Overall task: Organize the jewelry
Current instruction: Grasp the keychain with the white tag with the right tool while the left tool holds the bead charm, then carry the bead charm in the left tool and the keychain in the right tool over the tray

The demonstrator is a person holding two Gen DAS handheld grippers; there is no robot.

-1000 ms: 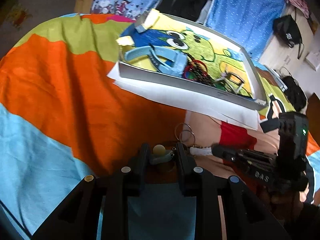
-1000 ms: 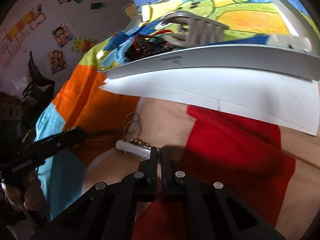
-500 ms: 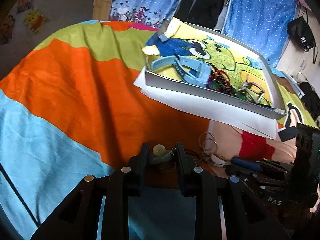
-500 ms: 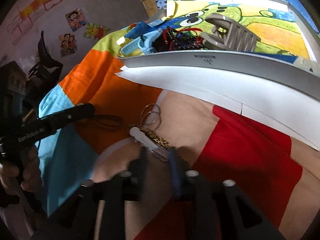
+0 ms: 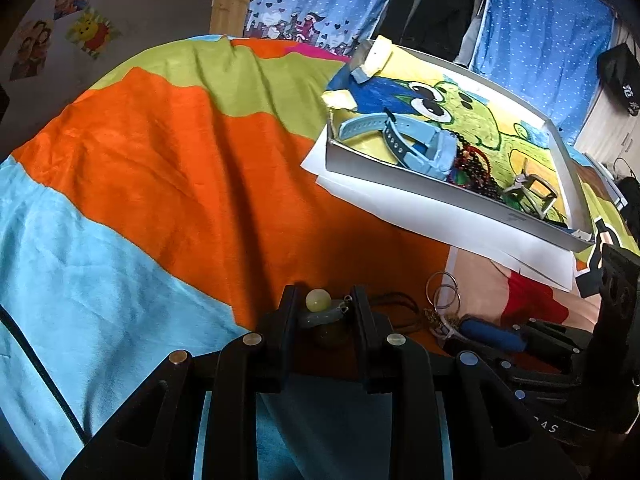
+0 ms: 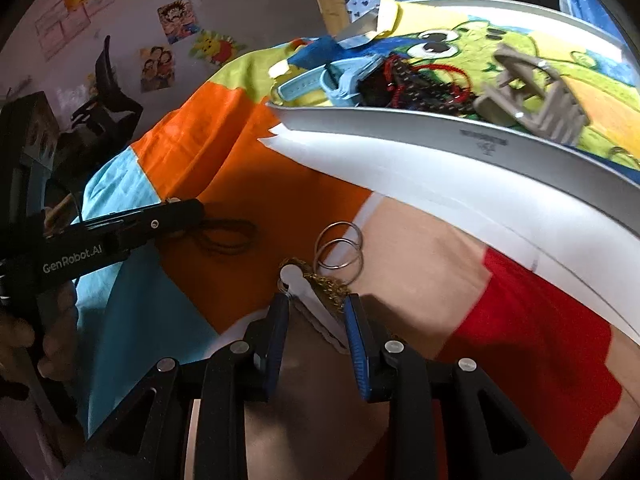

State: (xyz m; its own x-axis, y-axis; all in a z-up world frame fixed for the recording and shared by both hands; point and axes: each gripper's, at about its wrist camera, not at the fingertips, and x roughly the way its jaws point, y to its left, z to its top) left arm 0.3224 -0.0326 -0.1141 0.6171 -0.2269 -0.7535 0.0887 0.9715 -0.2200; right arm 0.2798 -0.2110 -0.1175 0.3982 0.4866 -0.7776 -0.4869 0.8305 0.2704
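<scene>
My left gripper (image 5: 323,308) is shut on a pendant (image 5: 319,307) with a pale yellow bead. Its black cord (image 6: 224,236) trails over the orange blanket. My right gripper (image 6: 316,314) is open just above the blanket. A white tag (image 6: 308,300) and a gold chain (image 6: 330,286) lie between its fingers. Two silver rings (image 6: 340,248) rest just beyond them. Farther back a silver tray (image 5: 400,178) holds a light-blue watch (image 5: 416,140), dark bead bracelets (image 5: 476,168) and a beige hair claw (image 5: 536,188).
White paper sheets (image 5: 440,216) stick out from under the tray. A striped blanket (image 5: 180,168) in orange, green and light blue covers the bed. Blue curtains (image 5: 540,20) and a wooden cabinet (image 5: 230,8) stand behind. A hand (image 6: 44,344) holds the left gripper's handle.
The right gripper went from shut beside the white tag to open around it and edged left. The left gripper turned, so the tray slid right in its view; the pendant stayed held.
</scene>
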